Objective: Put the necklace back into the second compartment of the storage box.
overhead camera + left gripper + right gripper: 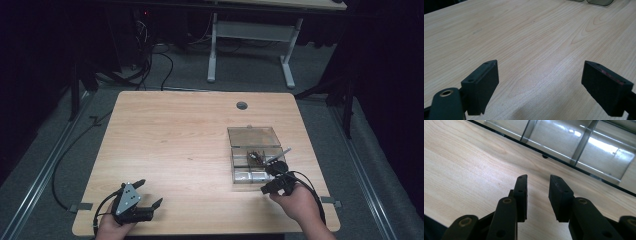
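Nearby, right tool (537, 187) parted, empty, beside clear plastic compartment box (254, 136), woodgrain table (170, 140).

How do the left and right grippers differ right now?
The left gripper has its jaws spread wide; the right gripper has a narrow gap. The left gripper faces bare table; the right gripper sits at the edge of the clear compartment box. Both hold nothing.

place: lab | cues: wooden table (175, 140), cables (150, 65) (floor), black surround
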The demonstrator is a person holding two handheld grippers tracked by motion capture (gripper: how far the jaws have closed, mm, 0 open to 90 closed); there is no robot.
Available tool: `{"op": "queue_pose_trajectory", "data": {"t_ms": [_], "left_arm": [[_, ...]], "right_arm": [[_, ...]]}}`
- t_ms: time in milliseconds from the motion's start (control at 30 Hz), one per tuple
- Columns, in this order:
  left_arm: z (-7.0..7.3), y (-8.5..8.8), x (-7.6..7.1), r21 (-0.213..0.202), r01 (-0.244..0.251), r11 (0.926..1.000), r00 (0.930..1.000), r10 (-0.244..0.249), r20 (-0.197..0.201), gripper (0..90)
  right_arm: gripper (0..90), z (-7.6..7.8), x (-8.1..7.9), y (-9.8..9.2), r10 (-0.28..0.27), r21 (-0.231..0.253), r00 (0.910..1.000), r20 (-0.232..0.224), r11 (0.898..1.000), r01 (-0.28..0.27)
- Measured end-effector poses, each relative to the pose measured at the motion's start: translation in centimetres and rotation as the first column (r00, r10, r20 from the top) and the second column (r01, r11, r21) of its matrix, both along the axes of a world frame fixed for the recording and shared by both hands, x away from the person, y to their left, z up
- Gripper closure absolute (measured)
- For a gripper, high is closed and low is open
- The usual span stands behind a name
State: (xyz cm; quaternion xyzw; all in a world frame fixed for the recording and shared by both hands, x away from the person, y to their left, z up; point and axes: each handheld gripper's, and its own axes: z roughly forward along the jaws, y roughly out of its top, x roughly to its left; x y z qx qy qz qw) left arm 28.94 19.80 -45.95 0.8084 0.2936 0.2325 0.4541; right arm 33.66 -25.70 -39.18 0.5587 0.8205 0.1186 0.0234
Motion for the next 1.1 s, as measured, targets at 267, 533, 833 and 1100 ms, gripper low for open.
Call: {"op": "queue_pose_trajectory", "data": {"t_ms": [267, 533, 833, 1100], "left_arm": [[0.0, 0.0, 0.0, -0.001, 0.0, 1.0, 1.0, 0.0, -0.001, 14.8], [0.0, 0.1, 0.0, -0.014, 0.0, 0.9999, 1.0, 0.0, -0.003, 14.9], [0.0, 0.0, 0.0, -0.002, 0.003, 1.0, 1.0, -0.003, 0.003, 14.9], [0.0, -0.3, 0.0, 0.01, 0.004, 0.9999, 1.0, -0.004, 0.007, 15.0]], "right_arm": [[64.6, -1.1, -2.0, 0.1, -0.007, 0.069, 0.9905, 0.137, 0.998, -0.003], [60.7, -2.0, -3.8, -0.2, -0.022, 0.159, 0.9573, 0.288, 0.987, -0.026], [59.6, -4.6, -5.0, -0.4, -0.055, 0.236, 0.8971, 0.438, 0.97, -0.056], [57.3, -6.4, -6.3, -0.8, -0.111, 0.269, 0.8145, 0.569, 0.961, -0.057]]}}
